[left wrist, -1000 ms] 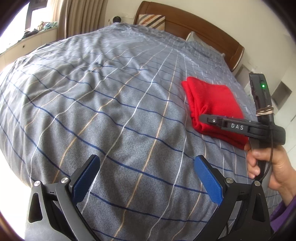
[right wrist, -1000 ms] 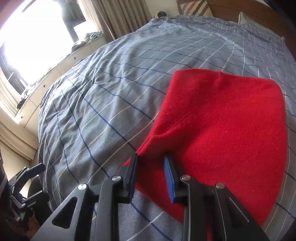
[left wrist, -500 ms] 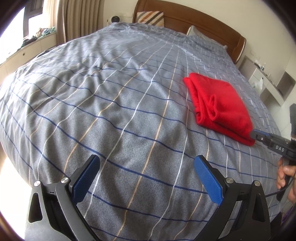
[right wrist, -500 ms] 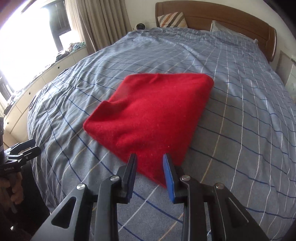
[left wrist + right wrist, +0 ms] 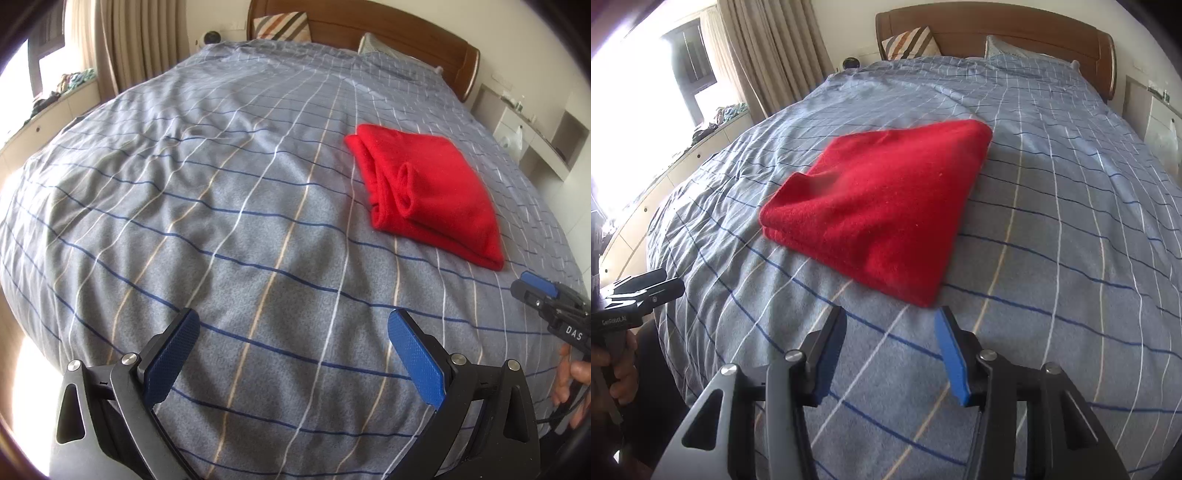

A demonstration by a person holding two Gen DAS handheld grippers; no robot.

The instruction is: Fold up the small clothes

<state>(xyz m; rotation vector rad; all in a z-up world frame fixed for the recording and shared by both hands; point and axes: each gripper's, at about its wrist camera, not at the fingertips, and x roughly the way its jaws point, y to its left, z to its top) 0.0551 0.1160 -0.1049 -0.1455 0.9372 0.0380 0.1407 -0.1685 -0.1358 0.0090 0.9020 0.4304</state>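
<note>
Toward the right side of the bed (image 5: 221, 192), on its grey checked duvet: a red garment (image 5: 432, 192), folded flat into a compact rectangle, with the layered edges and a rolled, cuff-like loop facing the left wrist view and the smooth top face toward the right wrist view. Looks finished as a fold, judging by the squared outline and stacked layers. Resting well clear of the pillows (image 5: 282, 26) and the headboard (image 5: 406, 33), presumably parked to one side so as to leave the open middle of the duvet free for another piece. Just short of the garment's nearest corner, the right claw (image 5: 890, 319): released, having just been opening, with nothing between the blue pads and no contact with the cloth. Probably spread to let that corner go without dragging the fold out of shape. As for the left claw (image 5: 291, 321): spread wide and empty as well, held low over bare duvet well apart from the garment, likely kept out of the way since no second grip seems needed. At the right edge of the left wrist view, part of the holding hand (image 5: 574, 371) wrapped round the other handle. No further small clothes visible on the bed; a heap on the window-side ledge (image 5: 55, 103) too small to identify. Next, by judgement: fetching another item, or ending the job.
</note>
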